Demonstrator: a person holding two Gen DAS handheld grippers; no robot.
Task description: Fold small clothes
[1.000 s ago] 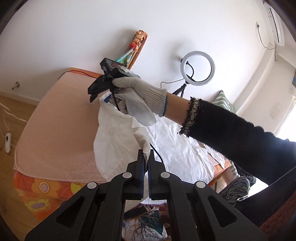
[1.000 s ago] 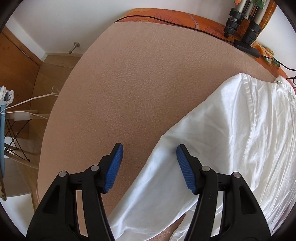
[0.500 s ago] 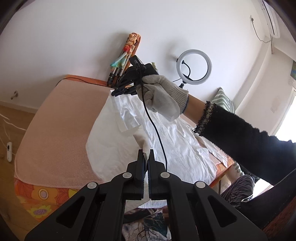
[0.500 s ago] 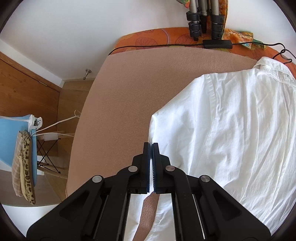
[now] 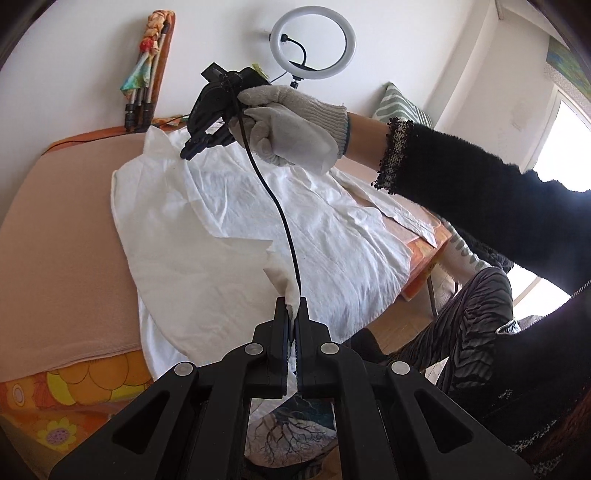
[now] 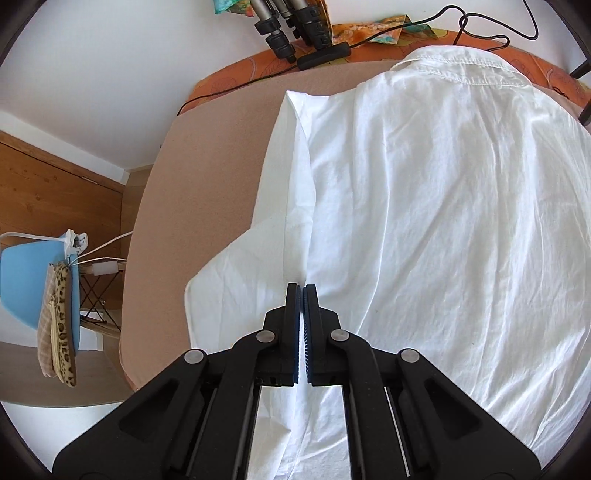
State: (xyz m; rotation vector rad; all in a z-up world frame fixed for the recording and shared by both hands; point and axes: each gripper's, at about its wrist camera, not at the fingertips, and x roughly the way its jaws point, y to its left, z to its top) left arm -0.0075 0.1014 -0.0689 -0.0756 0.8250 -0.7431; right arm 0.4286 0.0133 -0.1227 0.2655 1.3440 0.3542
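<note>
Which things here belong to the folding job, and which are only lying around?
Belong to the job:
white shirt
left gripper, shut on the shirt's edge
right gripper, shut above the shirt
padded table

Lying about:
ring light
tripod
blue chair
striped cushion

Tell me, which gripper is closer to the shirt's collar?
Right. The right gripper hovers beside the collar, while the left gripper pinches the white shirt far down.

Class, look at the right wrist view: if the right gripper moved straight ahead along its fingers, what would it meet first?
Most likely the white shirt: the right gripper, fingers shut, points at its folded side lying on the pink pad. Depth is unclear, so the height above it is uncertain.
</note>
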